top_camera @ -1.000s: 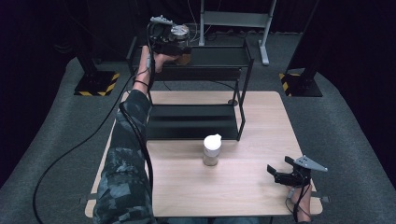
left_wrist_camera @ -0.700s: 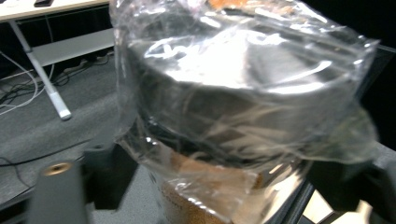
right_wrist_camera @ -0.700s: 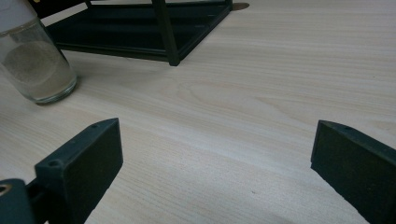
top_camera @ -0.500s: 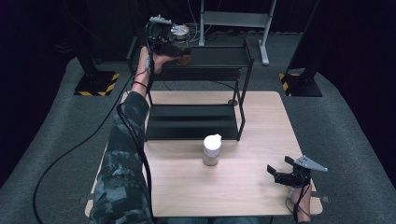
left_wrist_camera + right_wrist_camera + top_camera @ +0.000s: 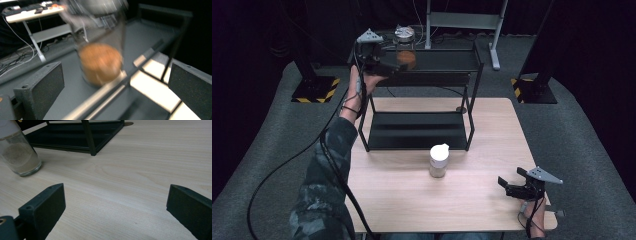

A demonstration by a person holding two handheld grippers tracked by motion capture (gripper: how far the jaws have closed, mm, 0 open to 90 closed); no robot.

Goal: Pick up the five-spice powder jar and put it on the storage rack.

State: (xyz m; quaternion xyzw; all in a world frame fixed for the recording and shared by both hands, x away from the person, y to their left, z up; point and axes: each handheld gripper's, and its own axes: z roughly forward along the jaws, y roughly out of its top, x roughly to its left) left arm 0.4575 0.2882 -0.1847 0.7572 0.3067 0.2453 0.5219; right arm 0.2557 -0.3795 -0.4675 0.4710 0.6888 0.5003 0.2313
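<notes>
Dark curtains and grey carpet surround a light wooden table (image 5: 412, 200) that carries a black two-tier metal rack (image 5: 472, 75). On the rack's top shelf stands a glass jar (image 5: 405, 50) with a metal lid and an orange-brown filling. The person's left arm, in a camouflage sleeve (image 5: 324, 190), stretches forward and up along the table's left side, hand raised to shelf height. The left gripper (image 5: 393, 69) it holds sits just beside the jar, level, pointing toward it; its jaws have just been opening and now stand wide, with the jar (image 5: 100, 62) ahead of them and free of the pads. At the table's near right corner, the right gripper (image 5: 507, 186) rests low with jaws spread wide over bare wood. A white-lidded jar (image 5: 438, 161) stands mid-table.
</notes>
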